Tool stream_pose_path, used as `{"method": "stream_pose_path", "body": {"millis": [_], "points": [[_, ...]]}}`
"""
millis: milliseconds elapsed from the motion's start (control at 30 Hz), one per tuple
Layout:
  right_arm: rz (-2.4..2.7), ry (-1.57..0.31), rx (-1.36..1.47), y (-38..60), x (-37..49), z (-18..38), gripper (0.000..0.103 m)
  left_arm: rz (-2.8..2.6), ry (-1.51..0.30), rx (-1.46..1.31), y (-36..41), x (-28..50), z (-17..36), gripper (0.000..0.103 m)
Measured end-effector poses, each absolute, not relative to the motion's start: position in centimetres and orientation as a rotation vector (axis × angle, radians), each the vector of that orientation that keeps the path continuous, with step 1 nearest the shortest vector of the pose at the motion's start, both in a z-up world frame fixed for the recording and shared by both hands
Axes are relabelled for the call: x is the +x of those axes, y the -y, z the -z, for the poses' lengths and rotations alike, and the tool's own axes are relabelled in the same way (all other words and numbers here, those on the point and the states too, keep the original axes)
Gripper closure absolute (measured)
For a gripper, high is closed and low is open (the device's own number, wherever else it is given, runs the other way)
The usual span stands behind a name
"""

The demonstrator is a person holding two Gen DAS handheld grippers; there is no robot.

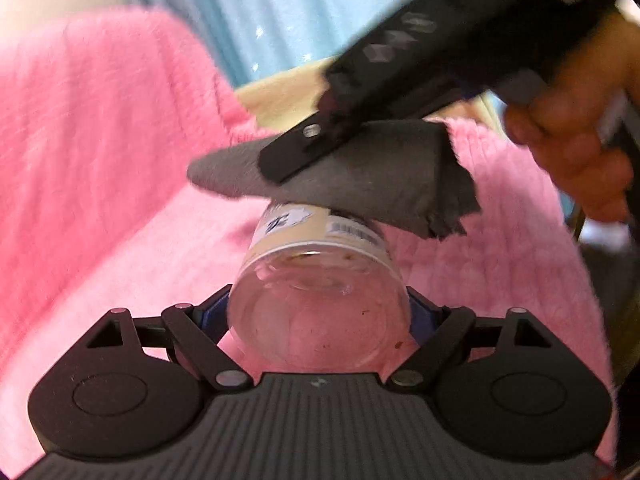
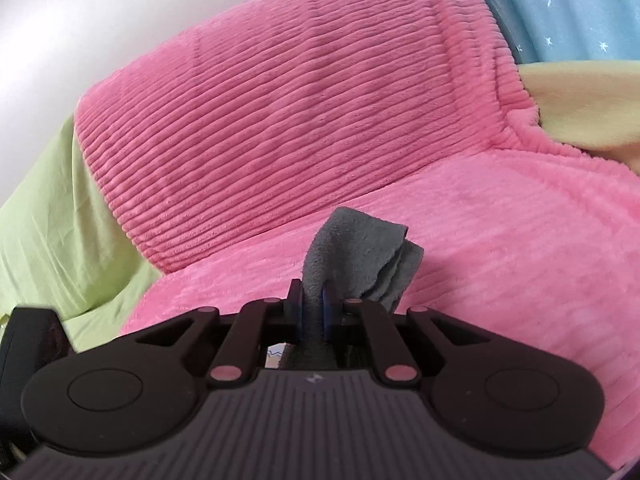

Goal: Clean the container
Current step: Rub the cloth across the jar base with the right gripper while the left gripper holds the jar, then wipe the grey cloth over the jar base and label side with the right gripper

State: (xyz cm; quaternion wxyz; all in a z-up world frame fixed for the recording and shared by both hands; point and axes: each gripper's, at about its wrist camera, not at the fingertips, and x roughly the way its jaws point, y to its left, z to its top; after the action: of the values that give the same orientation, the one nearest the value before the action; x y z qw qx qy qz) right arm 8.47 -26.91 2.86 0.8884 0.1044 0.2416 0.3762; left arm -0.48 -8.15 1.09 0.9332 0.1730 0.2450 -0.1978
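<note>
My left gripper is shut on a clear plastic container with a cream label; its base faces the camera and brown specks show inside. My right gripper is shut on a grey cloth. In the left wrist view the right gripper comes in from the upper right and presses the grey cloth onto the far end of the container. A hand holds the right gripper's handle.
A pink ribbed blanket covers a cushion and the surface below both grippers. A green sheet lies at the left, a yellow cloth at the right, and a blue starred curtain hangs behind.
</note>
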Motion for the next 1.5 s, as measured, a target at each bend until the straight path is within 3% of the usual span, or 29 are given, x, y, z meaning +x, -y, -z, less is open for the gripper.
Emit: {"method": "stream_pose_path", "body": {"millis": [200,300,533,667,900,1100,1267,1333,1500], "points": [[-0.791,-0.5,0.206,26.1,7.9,-3.1,0.096,0.476,-0.599,-0.078,4.0,1.3,-1.3,0.017],[-0.793,-0.498,0.211,26.0,7.6,-3.2,0.096,0.459,-0.588,-0.021,4.6,1.1,-1.5,0.018],[-0.995,-0.527,0.135,24.6,6.3,-3.3,0.097,0.383,-0.494,0.394,8.4,-0.8,-1.1,0.018],[-0.781,-0.482,0.155,26.1,7.9,-3.4,0.096,0.38,-0.469,0.463,9.3,-0.9,-1.0,0.018],[-0.972,-0.517,0.151,24.7,5.9,-3.1,0.097,0.369,-0.454,0.521,9.7,-0.9,-0.9,0.018],[-0.78,-0.497,0.23,26.8,8.1,-2.8,0.097,0.367,-0.436,0.552,10.4,-1.2,-0.9,0.018],[-0.779,-0.491,0.219,26.8,7.7,-2.9,0.096,0.437,-0.562,0.15,6.5,0.7,-1.9,0.013],[-0.78,-0.495,0.229,26.8,7.9,-2.9,0.096,0.46,-0.579,0.015,5.2,1.2,-2.1,0.016],[-0.816,-0.508,0.245,26.6,7.7,-2.8,0.096,0.439,-0.564,0.084,5.6,1.4,-2.6,0.017]]}}
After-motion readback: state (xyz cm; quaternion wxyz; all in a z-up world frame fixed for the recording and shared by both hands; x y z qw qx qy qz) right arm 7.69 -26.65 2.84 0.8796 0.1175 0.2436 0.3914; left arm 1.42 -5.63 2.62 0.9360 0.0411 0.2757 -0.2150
